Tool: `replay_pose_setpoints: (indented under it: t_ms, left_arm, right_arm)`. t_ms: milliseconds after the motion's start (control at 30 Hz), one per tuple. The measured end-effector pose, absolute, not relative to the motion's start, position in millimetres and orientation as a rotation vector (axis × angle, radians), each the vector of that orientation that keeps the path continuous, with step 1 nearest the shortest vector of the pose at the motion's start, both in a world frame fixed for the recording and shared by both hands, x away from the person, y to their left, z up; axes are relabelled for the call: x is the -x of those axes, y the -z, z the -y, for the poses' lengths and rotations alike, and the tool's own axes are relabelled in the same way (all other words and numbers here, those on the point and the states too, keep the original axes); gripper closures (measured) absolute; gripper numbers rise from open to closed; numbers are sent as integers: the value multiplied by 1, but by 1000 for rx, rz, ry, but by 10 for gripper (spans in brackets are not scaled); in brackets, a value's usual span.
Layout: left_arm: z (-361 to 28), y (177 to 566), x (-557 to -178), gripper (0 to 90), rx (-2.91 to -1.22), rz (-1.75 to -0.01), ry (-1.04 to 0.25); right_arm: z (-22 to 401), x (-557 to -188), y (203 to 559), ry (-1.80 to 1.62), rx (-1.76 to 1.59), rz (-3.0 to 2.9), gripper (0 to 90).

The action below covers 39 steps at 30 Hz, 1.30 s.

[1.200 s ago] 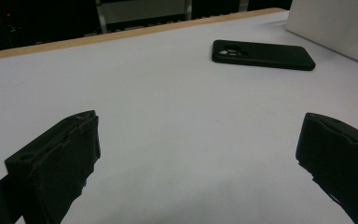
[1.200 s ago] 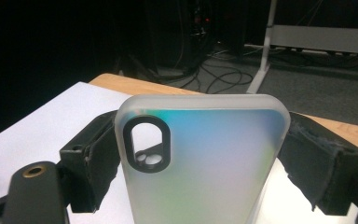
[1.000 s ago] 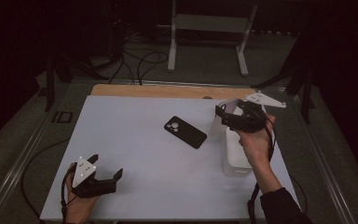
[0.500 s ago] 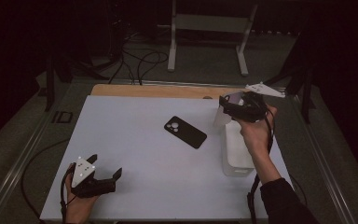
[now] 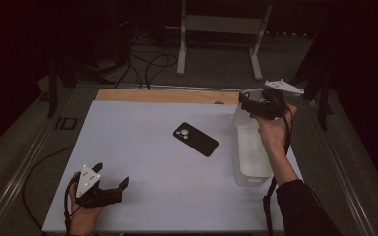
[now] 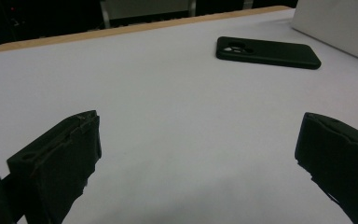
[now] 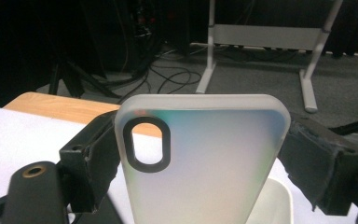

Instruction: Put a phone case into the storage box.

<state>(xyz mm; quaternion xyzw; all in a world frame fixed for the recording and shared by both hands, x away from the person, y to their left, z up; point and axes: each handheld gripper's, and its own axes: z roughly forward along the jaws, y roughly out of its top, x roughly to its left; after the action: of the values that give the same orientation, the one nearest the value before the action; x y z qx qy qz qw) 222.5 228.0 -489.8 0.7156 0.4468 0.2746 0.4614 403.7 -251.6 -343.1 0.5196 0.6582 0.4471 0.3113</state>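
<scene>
A frosted translucent phone case [image 7: 200, 158] with an oval camera cutout stands upright between the jaws of my right gripper [image 7: 201, 154], which is shut on its edges. From above, that right gripper [image 5: 246, 102] hovers over the far end of a white plastic bin [image 5: 254, 169], and the case [image 5: 239, 112] hangs below it. A black phone [image 5: 196, 139] lies face down mid-table. My left gripper [image 5: 112, 188] rests at the near left of the table, open with nothing between its jaws. The left gripper view looks past those jaws at the phone [image 6: 268, 52].
The white table sheet [image 5: 142, 162] ends at a wooden strip [image 5: 167, 96] along the far edge. A white metal stand [image 5: 221, 29] and cables lie on the floor beyond. The bin's corner [image 6: 340, 23] sits right of the phone.
My right gripper has carried the case away from the person, toward the far right of the table above the bin's far end. The left gripper and phone have not moved.
</scene>
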Motion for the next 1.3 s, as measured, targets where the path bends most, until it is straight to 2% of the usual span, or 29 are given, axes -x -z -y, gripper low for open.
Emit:
replay_pose_setpoints:
  t_ms: [500,1300]
  left_arm:
    - [-228,490,-222,8,-1757,-1098,-674]
    - [-229,489,-220,10,-1750,-1097,-671]
  right_arm:
    - [267,-426,357,-1095,-1460,-1671,170]
    - [268,-459,412,-961,-1602,-1705,168]
